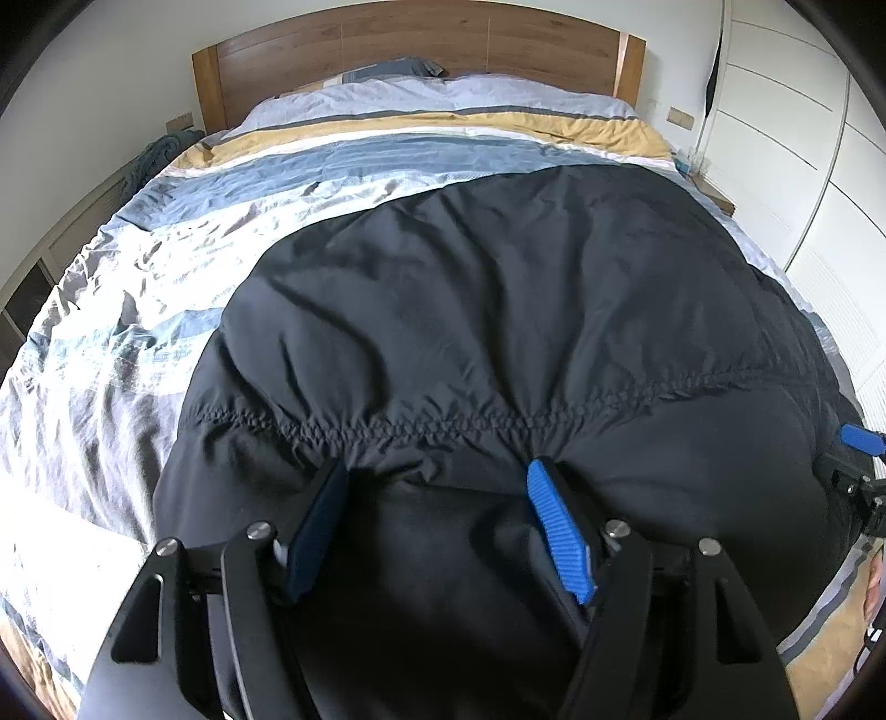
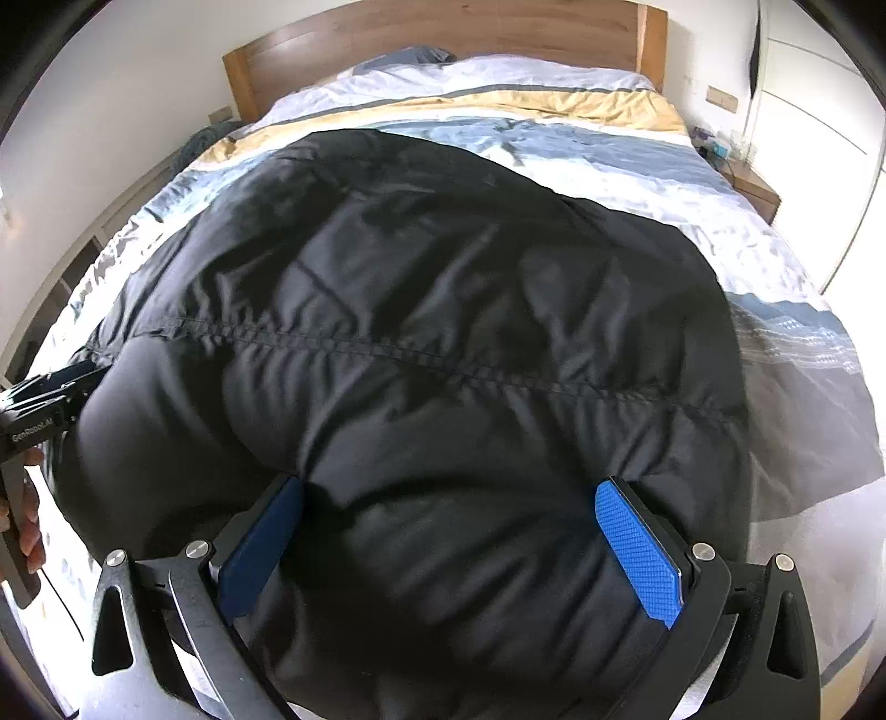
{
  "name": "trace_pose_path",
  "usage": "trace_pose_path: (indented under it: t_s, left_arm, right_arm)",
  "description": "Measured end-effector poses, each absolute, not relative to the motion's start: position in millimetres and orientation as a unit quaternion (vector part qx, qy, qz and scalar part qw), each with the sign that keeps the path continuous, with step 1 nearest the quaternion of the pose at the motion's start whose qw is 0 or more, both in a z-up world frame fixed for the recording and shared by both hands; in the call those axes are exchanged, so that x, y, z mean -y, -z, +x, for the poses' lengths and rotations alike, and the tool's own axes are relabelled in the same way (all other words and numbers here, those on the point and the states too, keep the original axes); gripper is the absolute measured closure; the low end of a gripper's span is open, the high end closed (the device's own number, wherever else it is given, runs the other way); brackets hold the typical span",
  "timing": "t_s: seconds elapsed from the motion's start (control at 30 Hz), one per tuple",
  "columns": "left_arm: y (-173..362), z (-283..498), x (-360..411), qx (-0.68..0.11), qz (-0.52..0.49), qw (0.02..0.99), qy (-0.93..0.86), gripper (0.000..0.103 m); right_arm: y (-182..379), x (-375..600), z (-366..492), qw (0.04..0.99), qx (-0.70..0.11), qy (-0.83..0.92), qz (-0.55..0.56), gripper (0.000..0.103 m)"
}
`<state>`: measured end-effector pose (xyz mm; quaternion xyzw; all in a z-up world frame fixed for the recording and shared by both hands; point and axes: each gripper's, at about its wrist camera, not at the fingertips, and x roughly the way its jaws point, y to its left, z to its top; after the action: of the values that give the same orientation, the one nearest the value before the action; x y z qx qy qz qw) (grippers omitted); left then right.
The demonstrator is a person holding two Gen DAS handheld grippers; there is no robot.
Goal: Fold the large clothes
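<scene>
Both grippers spread wide, gripping nothing: your left gripper (image 1: 437,526) and right gripper (image 2: 451,540) sit w/ fingers astride the near hem of the black jacket (image 1: 498,310). Jacket lies flat on the striped bed (image 1: 166,266). Looks puffy, soft, light, slick shell, prob slips. Pinch at the elastic seam (image 1: 443,429), not loose fabric. Headboard (image 1: 415,50) beyond.

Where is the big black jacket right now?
In both wrist views the black jacket lies spread on the striped bed cover, its near edge bunched between the fingers of the left tool and right tool.
</scene>
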<state>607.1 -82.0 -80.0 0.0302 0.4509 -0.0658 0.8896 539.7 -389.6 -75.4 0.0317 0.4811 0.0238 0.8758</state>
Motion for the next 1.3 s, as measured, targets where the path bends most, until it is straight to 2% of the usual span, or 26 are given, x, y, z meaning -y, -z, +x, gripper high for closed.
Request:
trace_pose_path:
  t_s: [0.63,1.3]
  left_arm:
    - [88.2,600.8,83.0,-0.442,0.052,0.892,0.074,0.033]
    - [74.4,591.9,86.5,-0.460,0.075,0.883,0.055,0.033]
  right_arm:
    - [97.4,470.0,530.7,0.860,-0.500,0.047,0.092,0.001]
    - [87.3,509.6,498.1,0.849,-0.512,0.088,0.093,0.001]
